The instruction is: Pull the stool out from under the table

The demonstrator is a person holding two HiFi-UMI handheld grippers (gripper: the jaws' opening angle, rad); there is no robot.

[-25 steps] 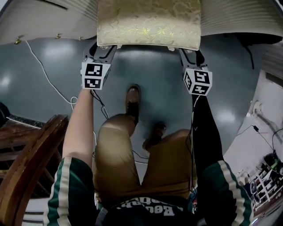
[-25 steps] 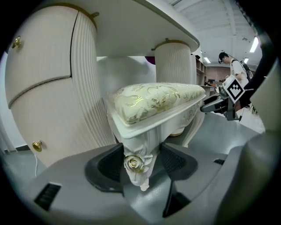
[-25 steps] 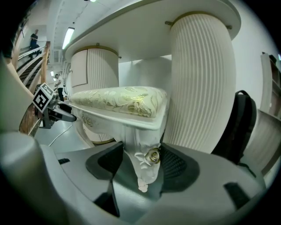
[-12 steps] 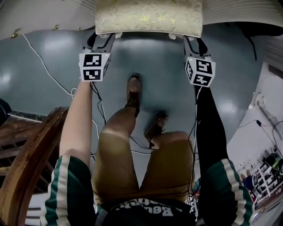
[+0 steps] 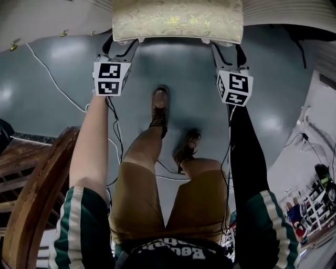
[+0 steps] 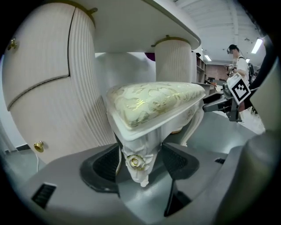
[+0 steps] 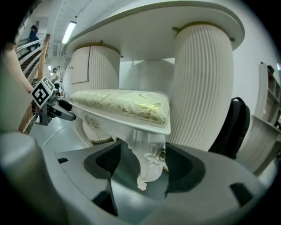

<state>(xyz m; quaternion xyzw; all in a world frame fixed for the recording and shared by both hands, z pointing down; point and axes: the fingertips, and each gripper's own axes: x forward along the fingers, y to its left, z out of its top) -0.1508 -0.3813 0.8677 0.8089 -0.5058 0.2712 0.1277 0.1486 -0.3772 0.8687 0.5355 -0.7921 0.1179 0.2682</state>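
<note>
Looking down in the head view, a person in tan shorts stands on a grey floor facing a cushioned stool at the edge of a white table. The left gripper and right gripper reach its two near corners.

Left gripper view: the jaws, just opened wider, stand apart around the left corner leg.

Right gripper view: the jaws, likewise just opened wider, stand apart around the right corner leg. The seat sits under the tabletop between fluted pedestals.
</note>
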